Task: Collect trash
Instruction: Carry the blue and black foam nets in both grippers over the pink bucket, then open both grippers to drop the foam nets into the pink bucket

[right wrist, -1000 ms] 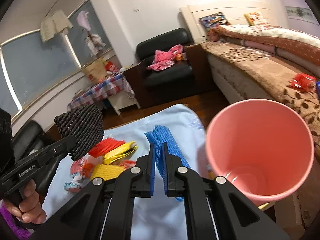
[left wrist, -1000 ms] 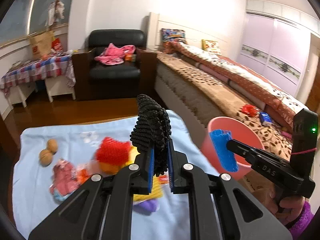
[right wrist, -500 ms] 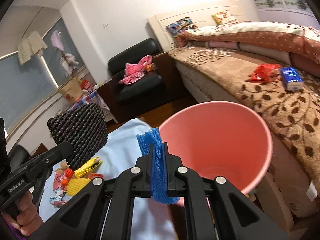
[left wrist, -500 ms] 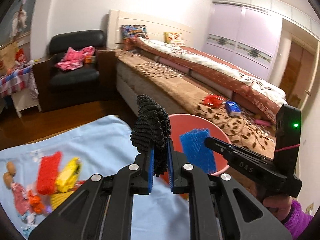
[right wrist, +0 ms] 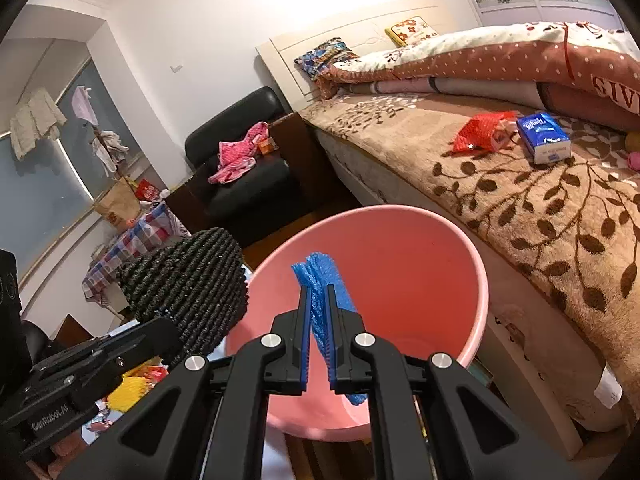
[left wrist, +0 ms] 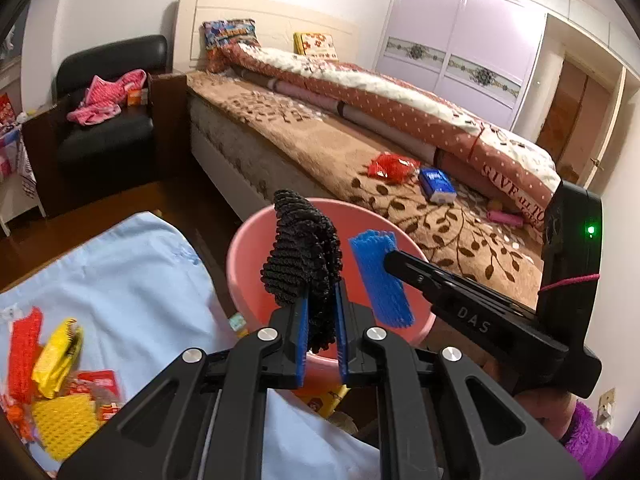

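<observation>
both grippers hang over the pink bin [right wrist: 476,280] — left gripper [left wrist: 322,312] clamps black netting [left wrist: 304,256], right gripper [right wrist: 318,320] clamps blue netting [right wrist: 320,280] — next, release both.

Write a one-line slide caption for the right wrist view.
Right gripper holds blue foam net over the pink bin; left gripper's black foam net waits beside it.

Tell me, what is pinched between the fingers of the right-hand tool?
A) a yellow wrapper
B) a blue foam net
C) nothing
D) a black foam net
B: the right gripper is shut on the blue foam net, held over the pink bin.
</observation>
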### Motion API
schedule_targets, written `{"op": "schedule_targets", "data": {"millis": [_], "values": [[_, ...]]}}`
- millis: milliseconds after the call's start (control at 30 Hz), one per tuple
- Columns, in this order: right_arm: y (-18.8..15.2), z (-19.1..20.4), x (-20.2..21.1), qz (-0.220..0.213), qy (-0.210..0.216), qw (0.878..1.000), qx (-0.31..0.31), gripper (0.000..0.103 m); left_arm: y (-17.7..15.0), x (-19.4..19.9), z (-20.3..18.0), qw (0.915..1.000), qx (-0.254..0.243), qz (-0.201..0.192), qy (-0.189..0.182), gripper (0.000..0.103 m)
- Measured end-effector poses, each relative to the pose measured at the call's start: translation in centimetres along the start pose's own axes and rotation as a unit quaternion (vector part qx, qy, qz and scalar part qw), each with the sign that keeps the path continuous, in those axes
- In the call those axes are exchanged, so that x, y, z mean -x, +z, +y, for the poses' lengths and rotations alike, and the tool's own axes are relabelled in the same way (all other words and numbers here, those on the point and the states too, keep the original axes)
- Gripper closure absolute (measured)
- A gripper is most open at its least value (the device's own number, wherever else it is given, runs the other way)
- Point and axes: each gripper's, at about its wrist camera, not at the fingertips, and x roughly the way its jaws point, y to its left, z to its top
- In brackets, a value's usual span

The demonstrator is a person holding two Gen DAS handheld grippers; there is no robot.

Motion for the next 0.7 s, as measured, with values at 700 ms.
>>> {"op": "schedule_targets", "data": {"millis": [700], "values": [[-1.2, -1.3, -1.6, 0.023, -0.024, 0.999, -0.026, 0.065, -0.8, -1.8, 0.7, 0.9994, 0.013, 0.031, 0.002, 0.065]]}}
